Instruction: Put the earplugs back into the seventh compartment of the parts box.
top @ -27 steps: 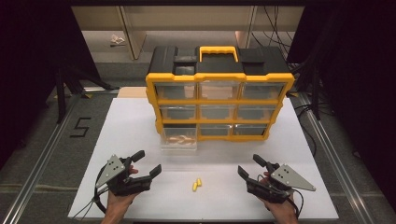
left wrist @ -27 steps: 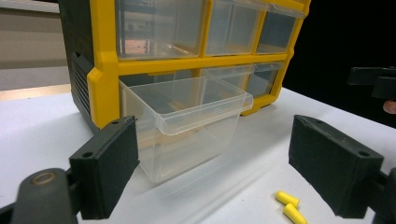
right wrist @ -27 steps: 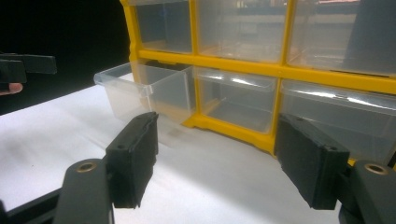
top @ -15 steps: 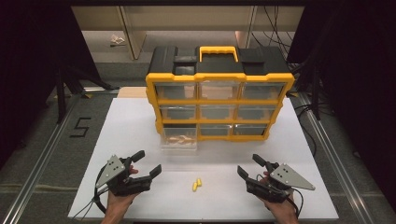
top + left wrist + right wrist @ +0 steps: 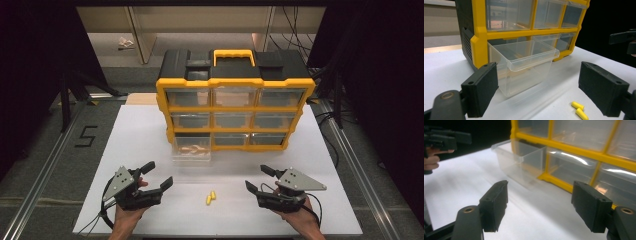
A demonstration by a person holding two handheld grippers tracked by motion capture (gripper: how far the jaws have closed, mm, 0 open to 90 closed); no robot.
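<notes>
Both tongs (image 5: 159, 176) (image 5: 259, 178) hover level, agape, flanking yellow earplugs (image 5: 210, 197).

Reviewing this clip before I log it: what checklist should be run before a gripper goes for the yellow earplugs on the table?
1. Left gripper open, nothing between its jaws: ok.
2. Right gripper open, nothing between its jaws: ok.
3. Two yellow earplugs lie loose on the white table, between both grippers: ok.
4. Bottom-left clear drawer of the yellow organizer pulled out, ready to receive: ok.
5. What already lies in that drawer: cannot tell.
</notes>
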